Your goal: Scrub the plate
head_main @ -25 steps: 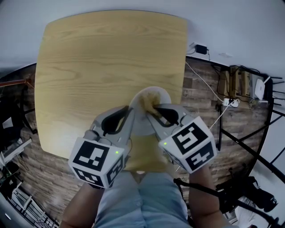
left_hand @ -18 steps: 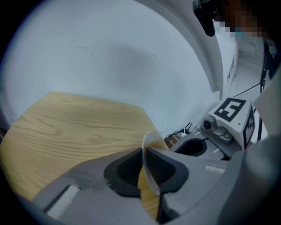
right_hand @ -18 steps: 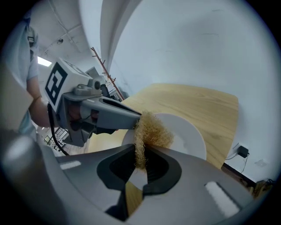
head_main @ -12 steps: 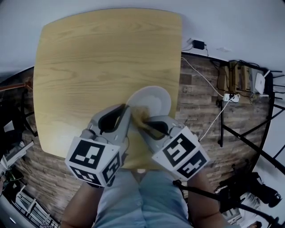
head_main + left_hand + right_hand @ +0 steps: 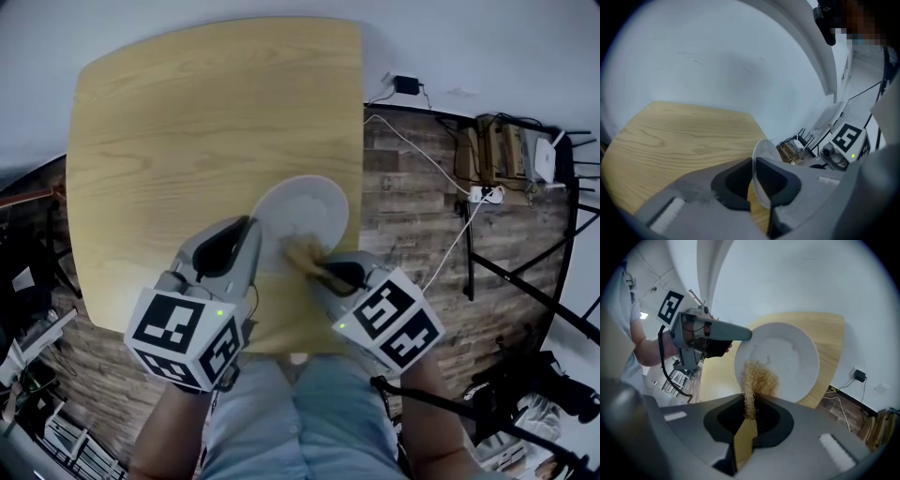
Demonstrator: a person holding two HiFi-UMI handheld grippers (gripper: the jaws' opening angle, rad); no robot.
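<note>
A white plate (image 5: pixel 302 217) is held tilted above the wooden table (image 5: pixel 187 122), its near-left rim pinched edge-on in my left gripper (image 5: pixel 754 176), which is shut on it. In the right gripper view the plate (image 5: pixel 787 359) faces the camera. A tan fibrous scrubber (image 5: pixel 757 380) presses on the plate's lower inner face, and my right gripper (image 5: pixel 751 416) is shut on it. In the head view the scrubber (image 5: pixel 305 253) touches the plate's near edge between the two grippers; the left gripper (image 5: pixel 246 246) sits left of it, the right gripper (image 5: pixel 328 272) just below.
The table's right edge (image 5: pixel 359 141) runs close beside the plate. Beyond it lies wood-plank floor with a white cable (image 5: pixel 441 169), a power strip (image 5: pixel 483 193) and a box with a router (image 5: pixel 516 150). The person's legs (image 5: pixel 300 422) are below the grippers.
The scrubber has slid down from the plate's middle to its near edge. The right gripper drew back toward me and both grippers with the plate shifted slightly left.
</note>
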